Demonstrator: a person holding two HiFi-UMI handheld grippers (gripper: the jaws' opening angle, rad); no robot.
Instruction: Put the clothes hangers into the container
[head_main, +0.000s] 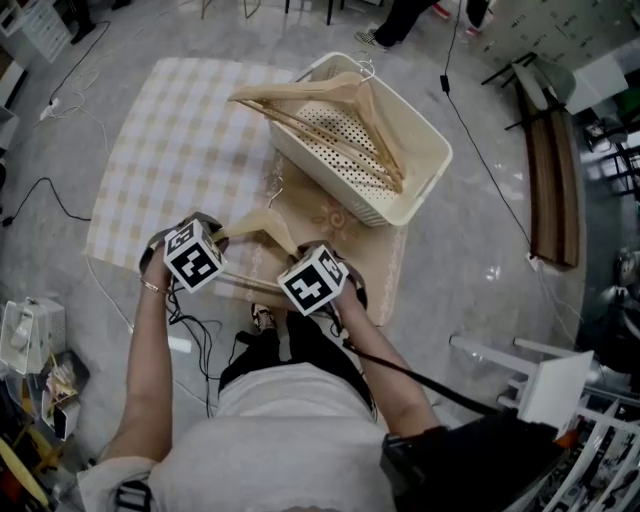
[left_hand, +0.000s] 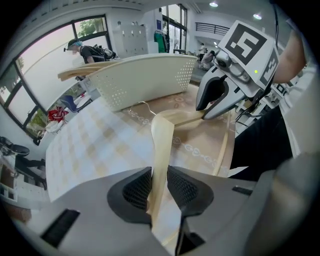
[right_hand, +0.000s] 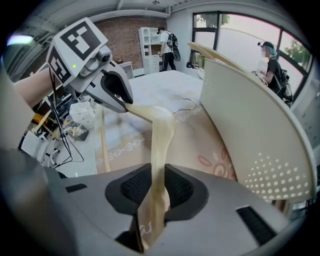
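Hanger (head_main: 262, 226), clamped at both arms by left hand-held gripper (left_hand: 159, 189) and right hand-held gripper (right_hand: 156, 189), probably needs lifting into far container (head_main: 335, 185).

The cloth-covered table (head_main: 170, 150) carries a white basket (head_main: 330, 185).

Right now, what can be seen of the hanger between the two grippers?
A pale wooden hanger with a thin metal hook and a lower crossbar. The left gripper clamps one shoulder arm, the right gripper the other. It sits over the patterned cloth, hook toward the white basket.
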